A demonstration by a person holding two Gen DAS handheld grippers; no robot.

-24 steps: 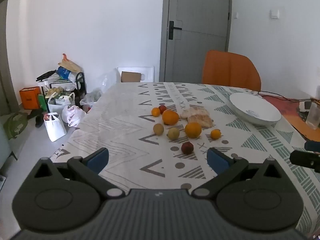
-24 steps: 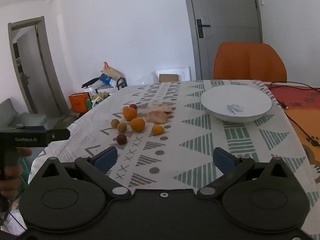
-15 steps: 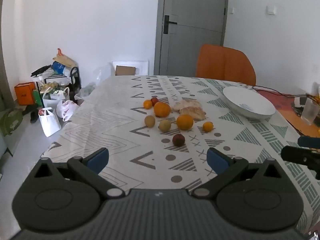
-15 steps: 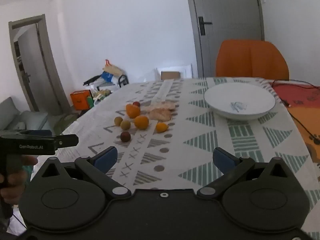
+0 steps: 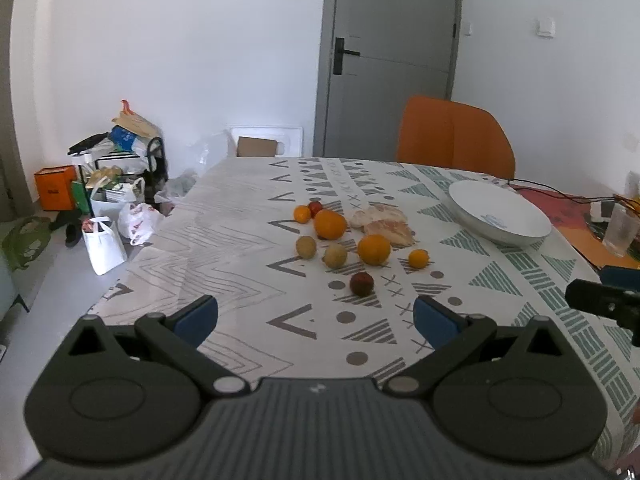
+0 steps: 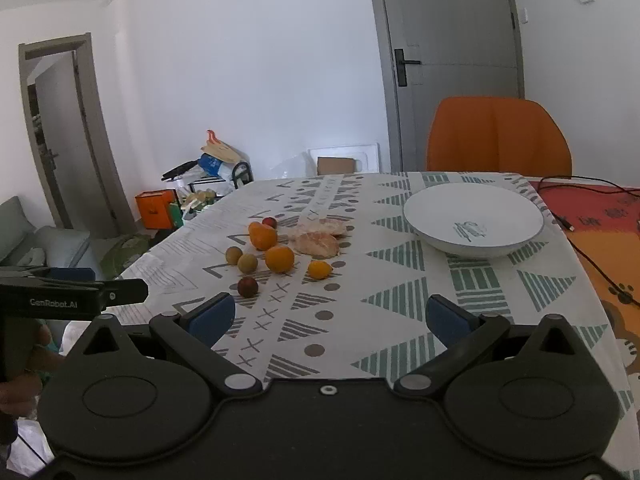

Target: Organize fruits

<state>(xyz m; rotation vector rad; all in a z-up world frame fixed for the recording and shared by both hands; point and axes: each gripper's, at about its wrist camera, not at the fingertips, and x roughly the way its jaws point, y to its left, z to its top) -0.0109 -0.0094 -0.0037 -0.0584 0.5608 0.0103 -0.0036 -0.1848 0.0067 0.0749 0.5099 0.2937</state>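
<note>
- Both views have shifted a little since the earlier frames: in the left wrist view the fruits sit lower and farther off than before, and in the right wrist view the white bowl (image 6: 474, 222) has slid slightly left.
- Left gripper (image 5: 316, 318) hangs over the near edge of the patterned tablecloth (image 5: 248, 240), jaws spread wide with nothing between them.
- Right gripper (image 6: 328, 316) is likewise released and empty, tilted down toward the cloth.
- Fruits lie in a loose cluster at mid-table, none in the bowl.
- Two large oranges (image 5: 330, 224) and (image 5: 374, 249) lie at the middle of the cluster.
- Two small oranges (image 5: 418, 258) and (image 5: 302, 214) sit at its right and far left ends.
- Two tan round fruits (image 5: 306, 247) and (image 5: 335, 255) lie side by side.
- Dark red fruit (image 5: 362, 283) is nearest the grippers; a second red fruit (image 5: 315, 208) sits just beside the far small orange.
- Pale peeled citrus pieces (image 5: 386, 224) rest behind the oranges.
- White bowl stands well apart to the right of the fruits, before an orange chair (image 6: 498, 136).
- Part of the left gripper, held by a hand (image 6: 18, 394), shows at the left edge of the right wrist view.
</note>
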